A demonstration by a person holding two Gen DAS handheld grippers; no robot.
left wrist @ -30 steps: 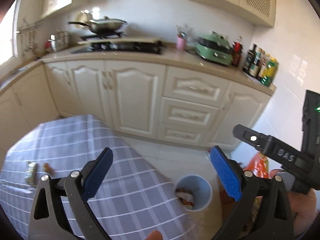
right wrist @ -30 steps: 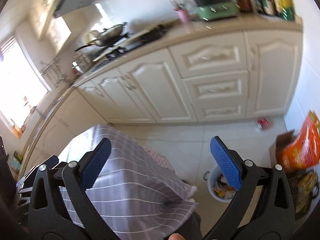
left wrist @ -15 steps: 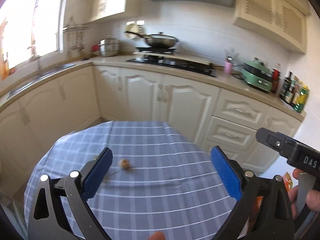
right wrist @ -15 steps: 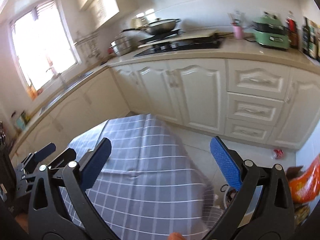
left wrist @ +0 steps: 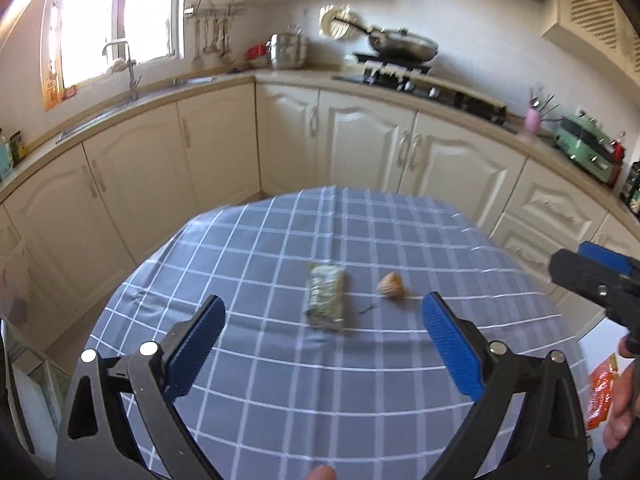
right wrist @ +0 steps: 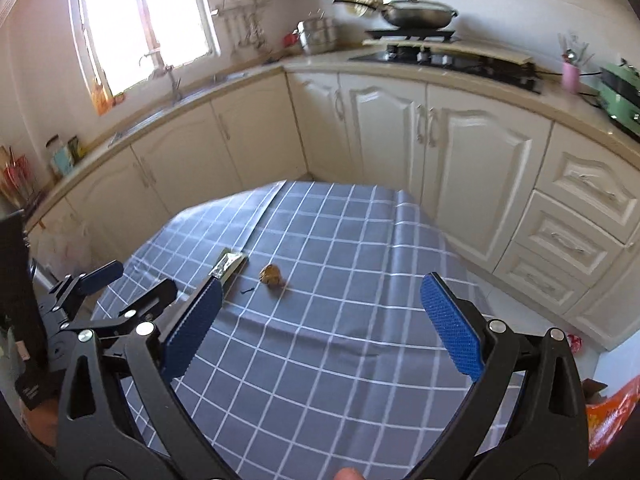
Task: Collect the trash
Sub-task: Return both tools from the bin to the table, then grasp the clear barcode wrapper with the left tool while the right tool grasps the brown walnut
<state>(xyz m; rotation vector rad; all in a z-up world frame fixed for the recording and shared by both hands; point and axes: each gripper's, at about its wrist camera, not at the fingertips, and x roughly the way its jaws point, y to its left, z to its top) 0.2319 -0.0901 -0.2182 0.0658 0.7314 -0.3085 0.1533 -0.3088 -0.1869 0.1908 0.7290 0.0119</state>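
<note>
Both tongs gape wide, left gripper (left wrist: 322, 330) and right gripper (right wrist: 318, 316), above a foil wrapper (left wrist: 326, 300) and what looks like a crumpled brown scrap (left wrist: 392, 285) on the checked tablecloth (left wrist: 320, 392)

Tablecloth (left wrist: 320, 380) — smooth grey checked sheet, faint sheen; wrapper (left wrist: 326, 300) — crinkled shiny foil; gripper pads (right wrist: 450, 324) — blue ribbed rubber on matt black plastic arms.

A crumpled green-and-silver wrapper (left wrist: 326, 295) lies flat on the checked tablecloth (left wrist: 320, 380), with a small brown crumpled scrap (left wrist: 392, 285) just beside it.
</note>
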